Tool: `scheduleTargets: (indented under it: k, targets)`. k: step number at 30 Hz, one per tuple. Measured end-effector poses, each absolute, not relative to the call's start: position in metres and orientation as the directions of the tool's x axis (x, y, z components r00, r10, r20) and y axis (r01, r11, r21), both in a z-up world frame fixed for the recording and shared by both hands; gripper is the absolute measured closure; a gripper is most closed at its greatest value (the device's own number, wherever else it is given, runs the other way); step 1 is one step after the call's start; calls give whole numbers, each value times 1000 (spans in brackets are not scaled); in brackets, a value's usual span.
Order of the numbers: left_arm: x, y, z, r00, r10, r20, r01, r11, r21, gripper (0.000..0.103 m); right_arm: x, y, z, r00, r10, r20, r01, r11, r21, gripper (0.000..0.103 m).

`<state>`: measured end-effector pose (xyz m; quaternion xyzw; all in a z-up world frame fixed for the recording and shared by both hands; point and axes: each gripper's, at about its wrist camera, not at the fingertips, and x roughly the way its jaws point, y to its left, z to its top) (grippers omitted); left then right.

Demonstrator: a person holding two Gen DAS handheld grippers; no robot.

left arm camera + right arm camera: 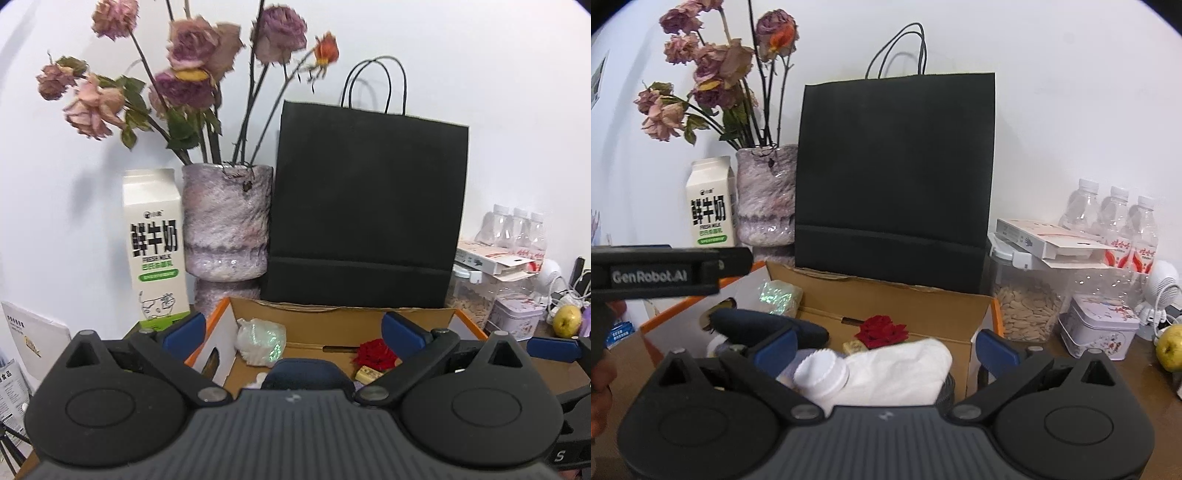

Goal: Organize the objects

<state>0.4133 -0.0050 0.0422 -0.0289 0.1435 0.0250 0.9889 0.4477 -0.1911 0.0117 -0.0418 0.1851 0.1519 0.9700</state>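
Several things, a red flower [882, 329] and a white cloth [901, 373] among them, are already lying in the cardboard box [897, 295] just ahead. Both the left gripper [293, 325] and the right gripper [886, 345] are being held released, grasping nothing. Tidying is judged unfinished, with a tin [1102, 330] and an apple [1171, 347] sitting loose on the worktop [1137, 376] to the right.

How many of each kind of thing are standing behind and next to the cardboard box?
Water bottles: 3
Milk carton: 1
Vase of dried roses: 1
Black paper bag: 1
Jar of seeds: 1
Tin: 1
Yellow-green fruit: 1
Total: 9
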Motion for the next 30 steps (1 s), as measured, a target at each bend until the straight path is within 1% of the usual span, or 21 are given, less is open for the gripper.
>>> scheduleTargets:
  k: [8,18,24,30]
  targets:
    - [350,3,44,951,26,-308,-46,997,-58,0,386,-203,23,884,299,-359,-326,945,-16,0]
    - [261,-1,33,937,30,-349,-40,999,-22,0,295,-211,26,876,317,-365,-343,939,-9,0]
    - [220,-8,21,929,13,-370,-23,999,-22,0,250,-224,19,877,321,-358,-332,943,30,0]
    - [199,-16,0,913,-9,-408,8,1000,-3,0,223,-228,2,869,317,-379,-330,944,33,0]
